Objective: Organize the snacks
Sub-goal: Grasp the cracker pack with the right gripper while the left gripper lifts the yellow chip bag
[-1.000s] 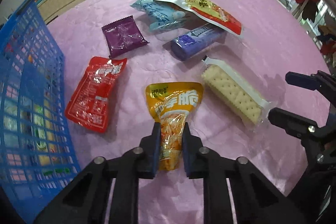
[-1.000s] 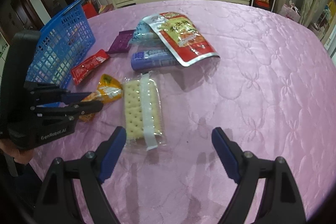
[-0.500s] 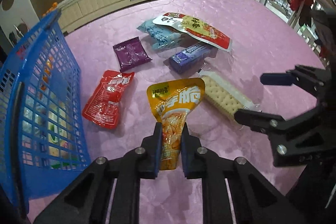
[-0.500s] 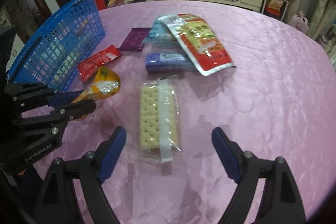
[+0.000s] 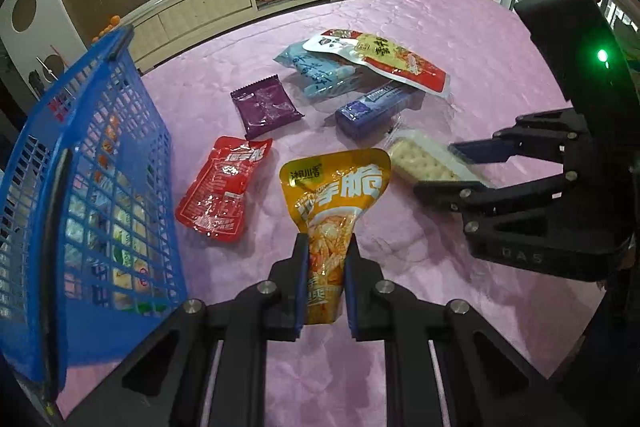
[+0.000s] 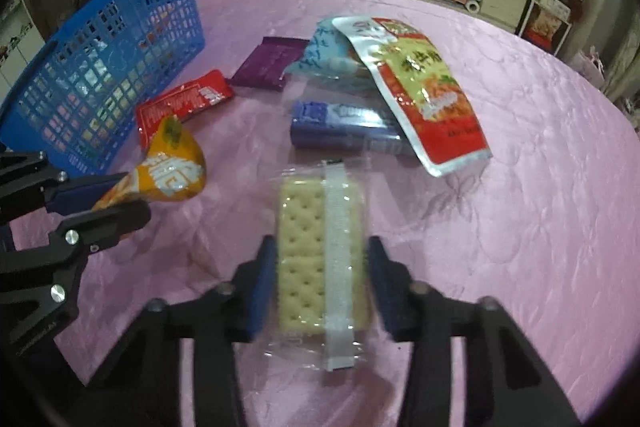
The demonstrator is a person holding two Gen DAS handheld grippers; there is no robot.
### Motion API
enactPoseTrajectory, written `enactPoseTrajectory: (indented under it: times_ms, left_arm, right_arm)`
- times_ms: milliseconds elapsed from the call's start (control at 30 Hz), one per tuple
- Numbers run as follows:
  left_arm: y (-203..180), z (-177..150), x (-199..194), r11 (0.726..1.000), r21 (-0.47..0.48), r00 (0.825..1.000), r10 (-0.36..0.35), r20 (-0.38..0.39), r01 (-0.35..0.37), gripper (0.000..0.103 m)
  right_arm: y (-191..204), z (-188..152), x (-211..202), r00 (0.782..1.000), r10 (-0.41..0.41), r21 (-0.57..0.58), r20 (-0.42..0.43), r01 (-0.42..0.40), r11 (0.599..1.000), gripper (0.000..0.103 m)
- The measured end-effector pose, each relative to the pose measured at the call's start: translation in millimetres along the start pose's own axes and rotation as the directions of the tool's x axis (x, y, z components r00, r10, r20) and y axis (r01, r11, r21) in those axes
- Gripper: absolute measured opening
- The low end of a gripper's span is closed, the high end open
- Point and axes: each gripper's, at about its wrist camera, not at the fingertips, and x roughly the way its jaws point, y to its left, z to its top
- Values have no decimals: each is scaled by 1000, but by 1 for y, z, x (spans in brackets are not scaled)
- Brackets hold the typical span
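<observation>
Your left gripper (image 5: 324, 283) clamps the yellow foil snack pouch (image 5: 334, 203); your right gripper (image 6: 322, 283) fingers press the clear-wrapped cracker pack (image 6: 316, 259) on the pink bench (image 6: 540, 187).

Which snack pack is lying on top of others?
The red-and-yellow foil pouch. It overlaps the light blue pack and the dark blue roll pack; the other packs on the pink tablecloth lie flat, uncovered.

Looking forward and down along each gripper's fingers, close over the pink table (image 5: 480, 39). Left view faces from the basket (image 5: 100, 163) side; right view faces, seemingly, from the near right. Shared: the snack cluster mid-table.
</observation>
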Motion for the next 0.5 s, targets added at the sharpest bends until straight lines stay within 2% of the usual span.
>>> enactPoseTrajectory:
  times_ms: [167, 267, 500]
  left_arm:
    - [-2, 0, -17, 1000, -1, 1000, -2, 29, 2, 14]
    - [-7, 2, -33, 999, 32, 998, 15, 62, -17, 14]
    - [-1, 11, -80, 1000, 19, 988, 0, 153, -3, 14]
  right_arm:
    - [3, -6, -26, 999, 12, 9, 41, -12, 1000, 47]
    - [7, -9, -50, 997, 6, 7, 78, -6, 1000, 47]
    - [19, -1, -105, 985, -15, 10, 169, 14, 1000, 47]
